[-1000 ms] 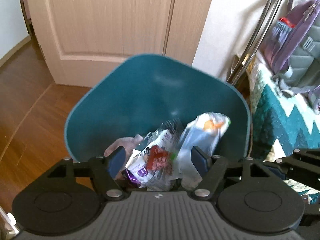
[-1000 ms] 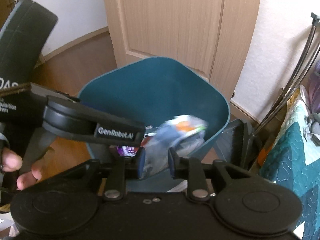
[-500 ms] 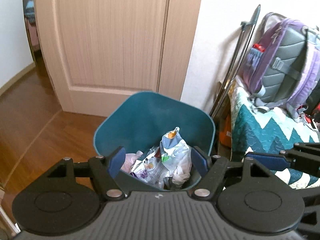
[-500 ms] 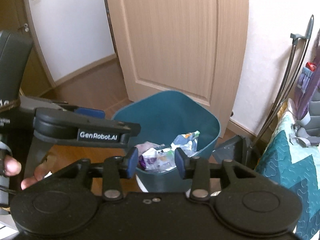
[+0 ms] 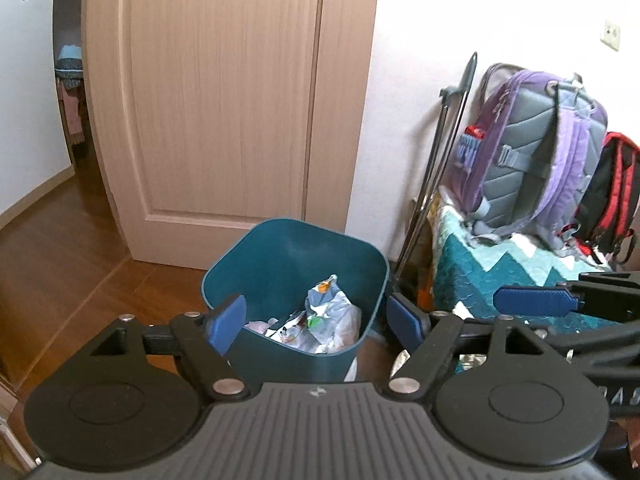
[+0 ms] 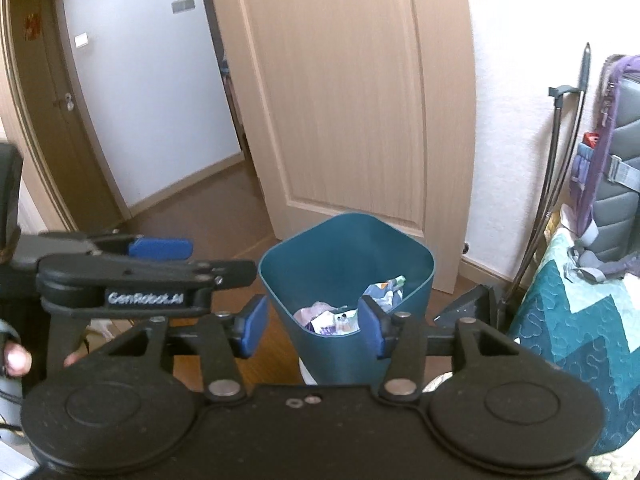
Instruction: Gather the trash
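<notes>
A teal waste bin (image 5: 336, 248) (image 6: 384, 240) stands on the wood floor in front of a light wooden door. Crumpled wrappers and plastic packets (image 5: 320, 320) (image 6: 340, 318) lie inside it. My left gripper (image 5: 316, 322) hovers above and short of the bin, its jaws opening, with nothing held between the blue pads. My right gripper (image 6: 314, 330) is also raised back from the bin, jaws opening and empty. In the right wrist view the left gripper (image 6: 160, 248) shows at the left, held by a hand (image 6: 16, 356). The right gripper's blue pad (image 5: 536, 301) shows in the left wrist view.
A light wooden door (image 5: 224, 100) stands behind the bin. To the right, a teal zigzag quilt (image 5: 500, 276) carries a purple-grey backpack (image 5: 536, 160) and a black-red bag (image 5: 612, 196). Metal poles (image 5: 444, 168) lean on the wall. A hallway (image 6: 140, 100) opens at left.
Both grippers have pulled up and back from the bin, which now looks smaller. The right jaws have widened and let go of the packet, which lies in the bin.
</notes>
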Tool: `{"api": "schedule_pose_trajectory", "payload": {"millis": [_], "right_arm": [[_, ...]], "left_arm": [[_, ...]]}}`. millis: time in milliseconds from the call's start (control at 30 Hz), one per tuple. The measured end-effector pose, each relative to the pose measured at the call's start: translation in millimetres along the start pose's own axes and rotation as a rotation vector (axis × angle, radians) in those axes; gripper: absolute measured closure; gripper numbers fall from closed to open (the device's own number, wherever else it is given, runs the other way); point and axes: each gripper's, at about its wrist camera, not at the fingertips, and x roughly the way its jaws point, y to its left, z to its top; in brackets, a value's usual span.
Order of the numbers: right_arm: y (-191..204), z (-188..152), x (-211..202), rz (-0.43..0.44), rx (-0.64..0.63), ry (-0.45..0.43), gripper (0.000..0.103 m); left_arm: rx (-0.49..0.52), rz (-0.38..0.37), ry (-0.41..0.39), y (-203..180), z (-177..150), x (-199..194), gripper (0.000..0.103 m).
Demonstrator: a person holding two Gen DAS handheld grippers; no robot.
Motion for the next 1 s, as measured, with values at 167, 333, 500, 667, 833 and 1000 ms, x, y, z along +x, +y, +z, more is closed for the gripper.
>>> {"api": "schedule_pose_trajectory", "payload": {"millis": [167, 333, 500, 667, 833, 1000], "right_arm": [[1.9, -7.1, -15.6, 0.009, -0.007, -0.029, 0.049], [6.6, -15.0, -27.4, -0.002, -0.026, -0.065, 0.049], [6.7, -19.4, -43.5, -0.004, -0.017, -0.101, 0.048], [5.5, -22.2, -56.4, -0.014, -0.011, -0.14, 0.048], [5.5, -23.7, -67.4, -0.006, -0.006, -0.164, 0.048], [2.4, -24.2, -71.2, -0.004, 0.008, -0.174, 0.048]], "left_arm": [[-0.006, -0.016, -0.026, -8.3, -9.0, -20.9, 0.02], [-0.011, -0.01, -0.048, -15.2, -14.8, -38.2, 0.015], [-0.028, -0.015, -0.078, -17.7, -18.4, -52.7, 0.008], [-0.046, -0.026, -0.12, -18.9, -21.5, -67.9, 0.001], [-0.06, -0.007, -0.137, -19.7, -22.7, -76.3, 0.001], [-0.062, 0.002, -0.153, -21.4, -24.3, -83.0, 0.001]]}}
